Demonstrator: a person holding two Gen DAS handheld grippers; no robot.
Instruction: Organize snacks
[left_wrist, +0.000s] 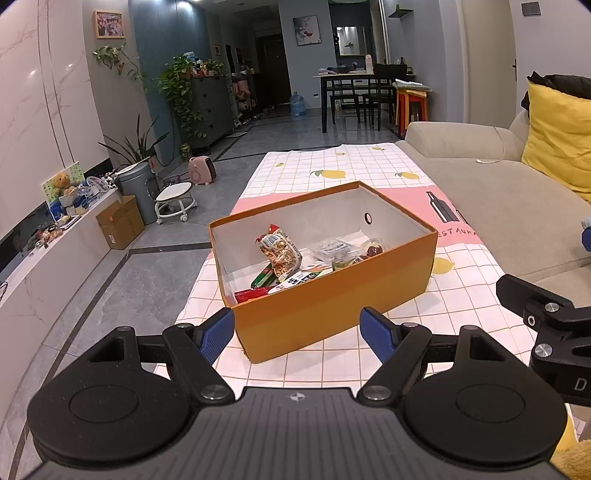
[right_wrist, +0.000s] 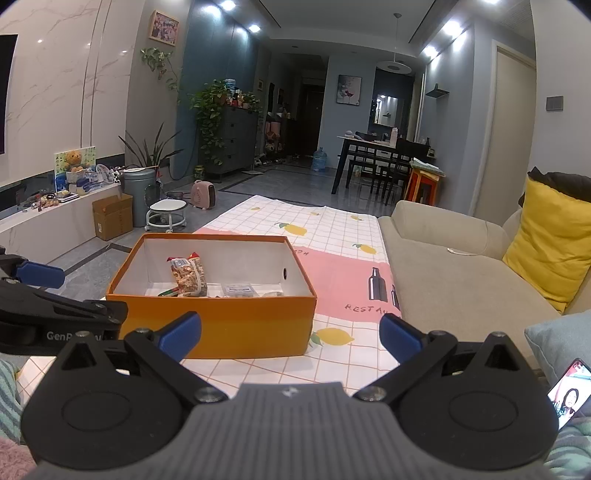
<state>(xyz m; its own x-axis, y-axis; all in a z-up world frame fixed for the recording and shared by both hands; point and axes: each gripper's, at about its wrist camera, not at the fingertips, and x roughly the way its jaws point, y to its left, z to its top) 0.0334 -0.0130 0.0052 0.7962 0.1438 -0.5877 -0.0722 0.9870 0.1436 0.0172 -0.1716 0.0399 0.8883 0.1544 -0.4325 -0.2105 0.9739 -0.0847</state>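
Both grippers, left gripper (left_wrist: 297, 328) and right gripper (right_wrist: 290, 332), are spread wide and empty, near the orange box (left_wrist: 332, 310) containing snack packets (left_wrist: 280, 254).

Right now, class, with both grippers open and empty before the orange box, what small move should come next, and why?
Probably ease the left gripper forward and down over the orange box toward the upright peanut bag. It stands clear of the flatter packets, and both grippers are open and empty.
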